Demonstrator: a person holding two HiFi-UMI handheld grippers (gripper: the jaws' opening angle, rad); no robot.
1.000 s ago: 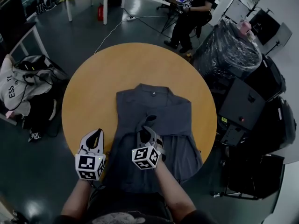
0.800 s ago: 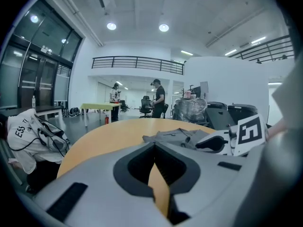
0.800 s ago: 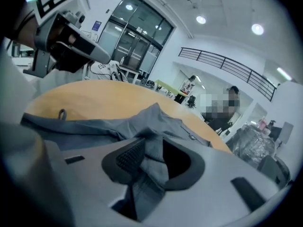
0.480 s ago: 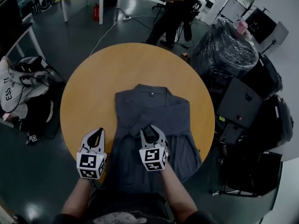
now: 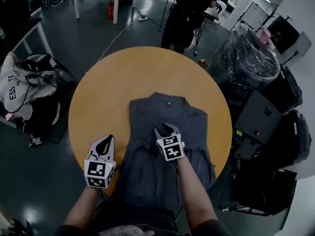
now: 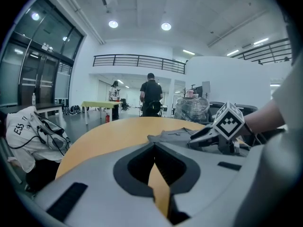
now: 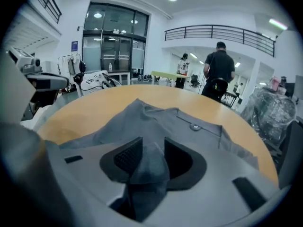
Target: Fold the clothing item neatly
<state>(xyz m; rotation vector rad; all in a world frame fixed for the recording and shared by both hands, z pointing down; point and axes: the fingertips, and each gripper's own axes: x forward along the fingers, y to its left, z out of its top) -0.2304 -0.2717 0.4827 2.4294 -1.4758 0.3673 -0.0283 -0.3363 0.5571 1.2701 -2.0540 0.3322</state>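
- Grey shirt lies flat on the round wooden table, with its collar toward the far edge and its hem hanging over the near edge.
- Right gripper sits over the shirt's middle. Its jaws stand apart with a raised ridge of cloth between them, apparently not pinched.
- Left gripper hovers off the cloth at the table's near-left edge, jaws together on nothing.
- Step in hand looks like setting down a side fold at the centre line.
- Next move calls for lifting the right gripper straight clear so the ridge settles, then taking the hem toward the collar.
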